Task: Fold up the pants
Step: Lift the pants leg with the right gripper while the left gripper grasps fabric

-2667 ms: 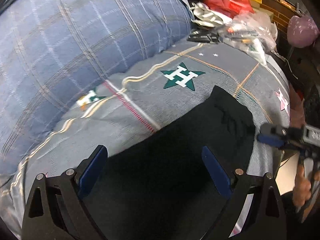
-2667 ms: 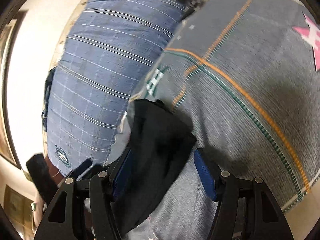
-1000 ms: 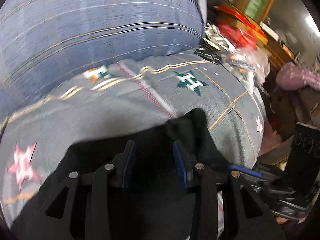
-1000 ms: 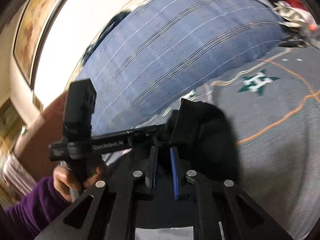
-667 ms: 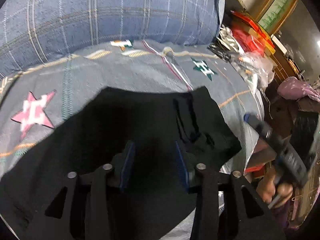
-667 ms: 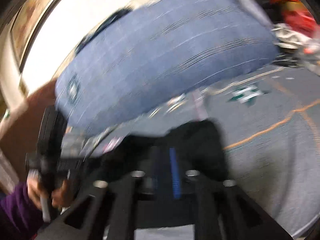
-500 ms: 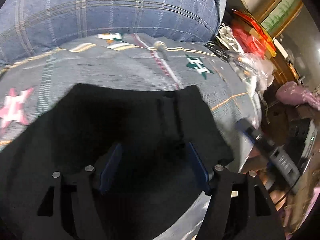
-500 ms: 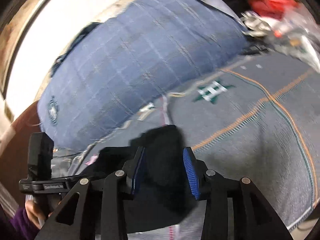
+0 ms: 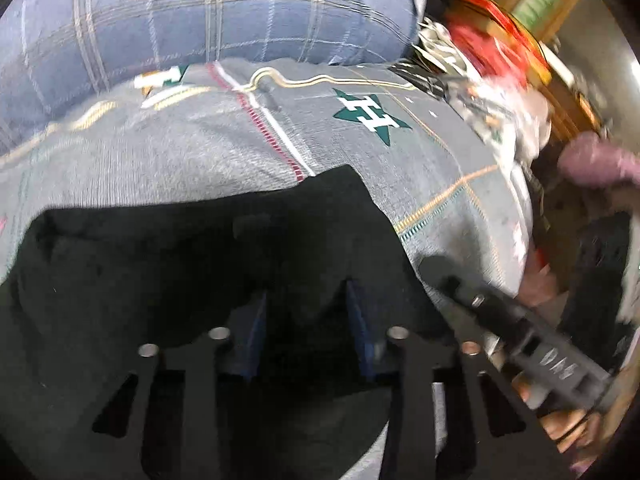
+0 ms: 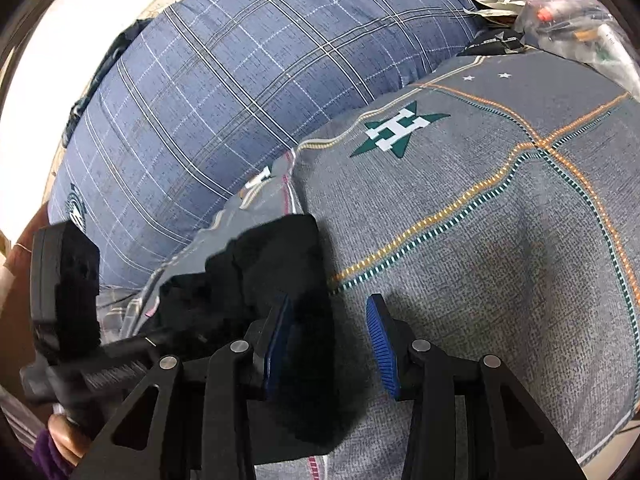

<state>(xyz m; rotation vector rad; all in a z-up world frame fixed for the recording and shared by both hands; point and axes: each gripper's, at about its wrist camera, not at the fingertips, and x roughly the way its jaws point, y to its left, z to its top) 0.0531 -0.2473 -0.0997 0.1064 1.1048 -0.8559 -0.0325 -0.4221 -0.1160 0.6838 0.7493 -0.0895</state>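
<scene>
The black pants [image 9: 180, 280] lie spread on the grey star-patterned bed cover [image 9: 200, 152]. My left gripper [image 9: 304, 320] points down onto them. Its jaws are closing with black cloth between the blue pads, and I see no firm pinch. In the right wrist view the pants [image 10: 280, 256] end in a folded edge under the left blue pad [image 10: 280, 328]. My right gripper [image 10: 330, 328] stands open over that edge, straddling cloth and bare cover [image 10: 480, 240]. The right tool's black body [image 9: 520, 340] shows at the pants' right edge.
A big blue plaid pillow [image 9: 200, 20] [image 10: 240, 80] borders the cover at the back. Red packages and plastic bags [image 9: 492, 60] [image 10: 560, 8] are piled at the far right corner. A hand in a purple sleeve [image 10: 56, 444] holds the left tool.
The pants were held up by both grippers and now lie flat on the cover. The right gripper opened and let go. The left one opened wide, sank lower, and has narrowed again.
</scene>
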